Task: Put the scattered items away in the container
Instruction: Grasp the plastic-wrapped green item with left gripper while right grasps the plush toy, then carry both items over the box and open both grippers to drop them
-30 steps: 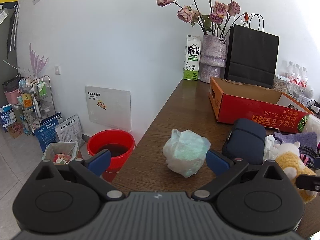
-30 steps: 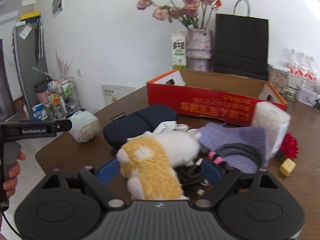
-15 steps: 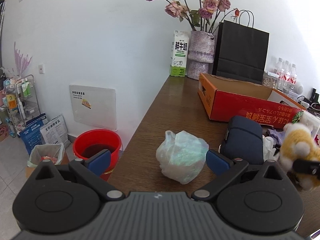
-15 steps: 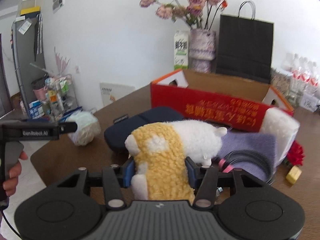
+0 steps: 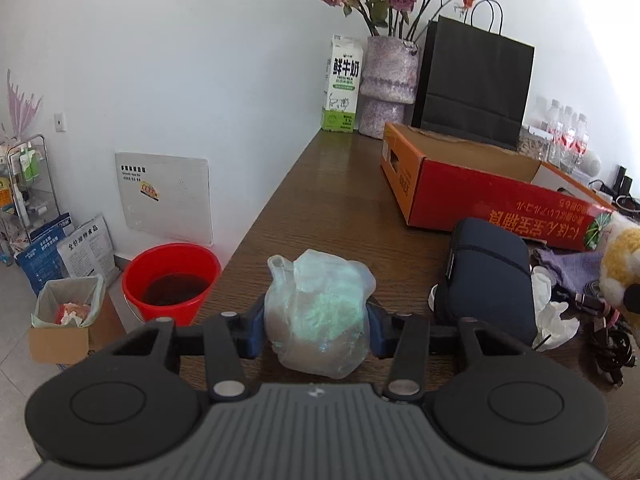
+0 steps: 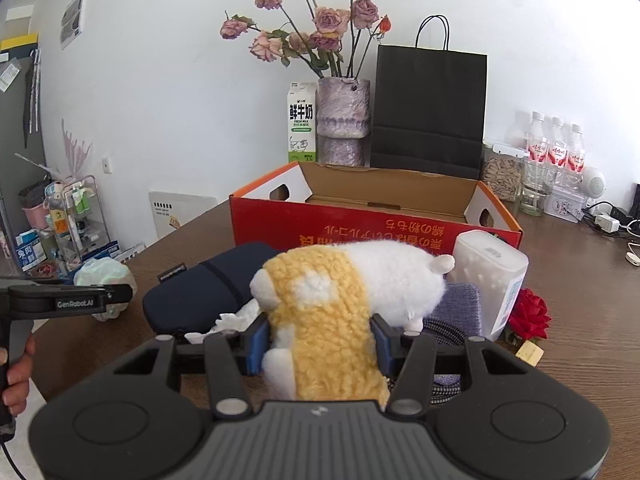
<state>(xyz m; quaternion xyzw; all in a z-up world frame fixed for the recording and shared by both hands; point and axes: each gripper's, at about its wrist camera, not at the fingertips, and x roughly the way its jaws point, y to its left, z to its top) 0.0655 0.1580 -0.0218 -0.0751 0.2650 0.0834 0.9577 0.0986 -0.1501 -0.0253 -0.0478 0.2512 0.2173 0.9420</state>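
In front of the red cardboard box (image 6: pixel 372 222), the left gripper (image 5: pixel 316 330) clamps a crumpled translucent plastic bag (image 5: pixel 318 312); the right gripper (image 6: pixel 318 340) clamps a yellow-and-white plush toy (image 6: pixel 340 304).

Both views bright, even daylight; source seems to lie to the right, where the wall (image 6: pixel 560 40) washes out near white. Soft sheen on the table (image 5: pixel 340 184) by the carton. Shadows weak and diffuse. Strong fisheye bend: wall edges and box (image 6: pixel 376 216) rim curve, corners vignette to black. Focus is sharp mid-frame; the toy (image 5: pixel 620 264) at the left view's right edge is blurred. Bag (image 5: pixel 320 312) glows pale green, translucent.
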